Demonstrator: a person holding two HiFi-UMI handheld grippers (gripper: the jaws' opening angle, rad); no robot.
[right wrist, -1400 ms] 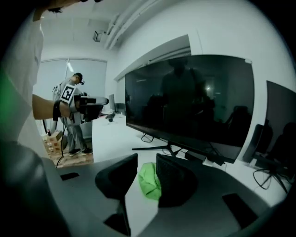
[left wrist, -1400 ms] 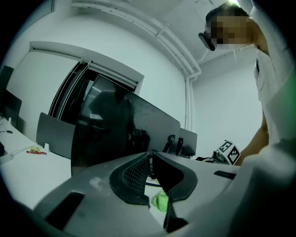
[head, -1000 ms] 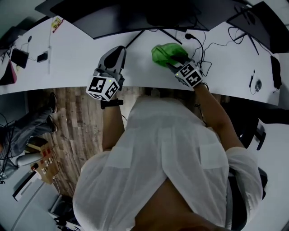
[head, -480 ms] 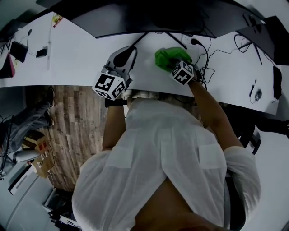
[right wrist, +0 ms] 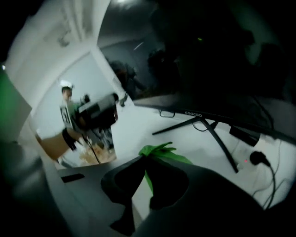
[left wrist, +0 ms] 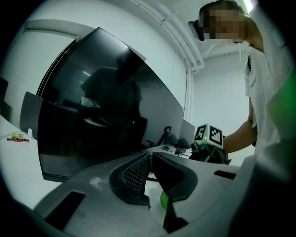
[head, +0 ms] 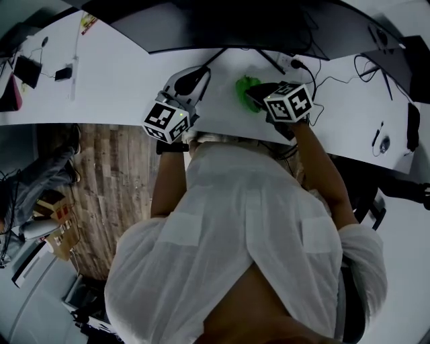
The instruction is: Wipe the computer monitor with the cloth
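A wide dark monitor (head: 222, 20) stands on thin black legs (right wrist: 203, 125) at the back of the white desk (head: 101, 87). It fills the left gripper view as a black screen (left wrist: 106, 106). My right gripper (head: 259, 96) is shut on a bunched green cloth (head: 244, 87) and holds it just above the desk, below the screen's lower edge. In the right gripper view the cloth (right wrist: 162, 152) sticks out from between the closed jaws of the right gripper (right wrist: 143, 158). To the left of the cloth, my left gripper (head: 195, 75) points level at the screen. It is shut and empty (left wrist: 150, 157).
Cables and a black plug (right wrist: 259, 159) lie on the desk right of the monitor's stand. A second dark screen (head: 400, 44) stands at the far right, with a mouse (head: 383, 125) below it. Small black devices (head: 30, 70) lie at the far left. The desk's front edge runs above wooden floor (head: 114, 188).
The right gripper has rolled and risen, lifting the cloth off the desk so that it now hangs bunched from the jaws. The left gripper has crept a little toward the monitor.
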